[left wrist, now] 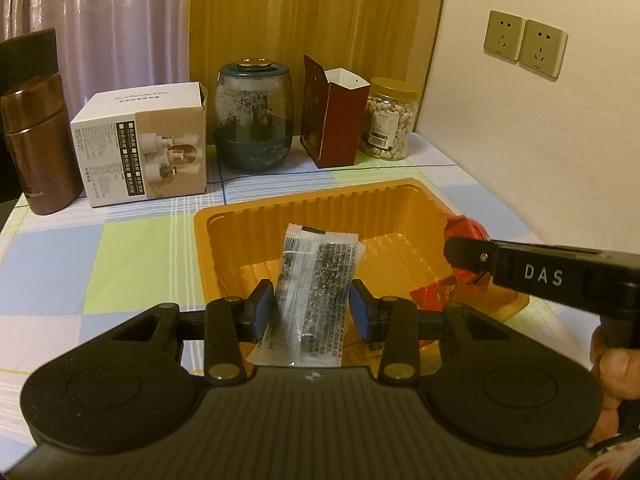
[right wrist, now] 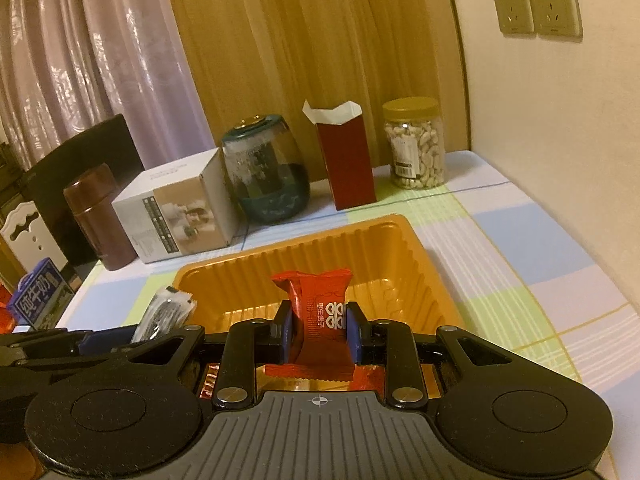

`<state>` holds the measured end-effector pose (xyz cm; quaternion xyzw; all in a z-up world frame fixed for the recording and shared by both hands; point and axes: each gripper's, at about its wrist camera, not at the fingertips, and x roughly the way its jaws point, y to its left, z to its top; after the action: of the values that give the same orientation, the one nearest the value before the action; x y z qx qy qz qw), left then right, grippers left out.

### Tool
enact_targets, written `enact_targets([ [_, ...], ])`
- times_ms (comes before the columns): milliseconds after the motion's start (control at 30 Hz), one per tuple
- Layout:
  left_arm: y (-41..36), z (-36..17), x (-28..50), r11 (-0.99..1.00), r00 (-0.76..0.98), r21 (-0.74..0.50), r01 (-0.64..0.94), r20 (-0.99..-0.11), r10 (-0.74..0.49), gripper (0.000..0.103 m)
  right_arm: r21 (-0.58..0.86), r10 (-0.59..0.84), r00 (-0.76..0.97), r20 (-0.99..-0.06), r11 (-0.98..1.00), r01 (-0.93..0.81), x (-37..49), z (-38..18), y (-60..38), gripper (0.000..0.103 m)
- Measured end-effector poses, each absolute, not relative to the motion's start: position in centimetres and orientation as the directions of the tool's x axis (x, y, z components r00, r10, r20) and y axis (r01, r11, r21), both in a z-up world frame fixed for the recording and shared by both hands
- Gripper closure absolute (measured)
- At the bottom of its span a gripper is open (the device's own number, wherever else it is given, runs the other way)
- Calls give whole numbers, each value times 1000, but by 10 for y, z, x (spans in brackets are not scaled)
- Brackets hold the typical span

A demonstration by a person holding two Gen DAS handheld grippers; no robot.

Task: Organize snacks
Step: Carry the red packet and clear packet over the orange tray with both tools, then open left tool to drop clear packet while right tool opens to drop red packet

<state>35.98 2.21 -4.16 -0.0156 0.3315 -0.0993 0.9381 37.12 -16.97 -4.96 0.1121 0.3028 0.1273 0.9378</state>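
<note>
Where the right view shows the milk carton (right wrist: 38,294), the left lacks it.

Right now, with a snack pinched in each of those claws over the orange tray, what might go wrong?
The left gripper holds the clear sesame packet only at its lower part, so the packet could slip.

The right gripper with the red candy packet works close beside it, so the tools might bump above the orange tray.

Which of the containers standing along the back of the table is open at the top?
The dark red carton, between the round glass jar and the peanut jar. Its white top flaps stand up; both jars are lidded.
</note>
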Motion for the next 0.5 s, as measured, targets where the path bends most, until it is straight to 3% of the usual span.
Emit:
enact_targets([
  [233,19,-48,370,977,761,-103,185,-614,-209,66,294,303,779,-549,942,-159,376,-54,-172,75],
  [300,21,-48,370,977,770,-119,179,-602,-214,58,295,306,776,-551,942,-161,376,-55,-172,75],
  [500,28,-48,369,983,766,-103,153,-616,-184,58,297,308,774,-553,941,-162,376,-56,-172,75],
])
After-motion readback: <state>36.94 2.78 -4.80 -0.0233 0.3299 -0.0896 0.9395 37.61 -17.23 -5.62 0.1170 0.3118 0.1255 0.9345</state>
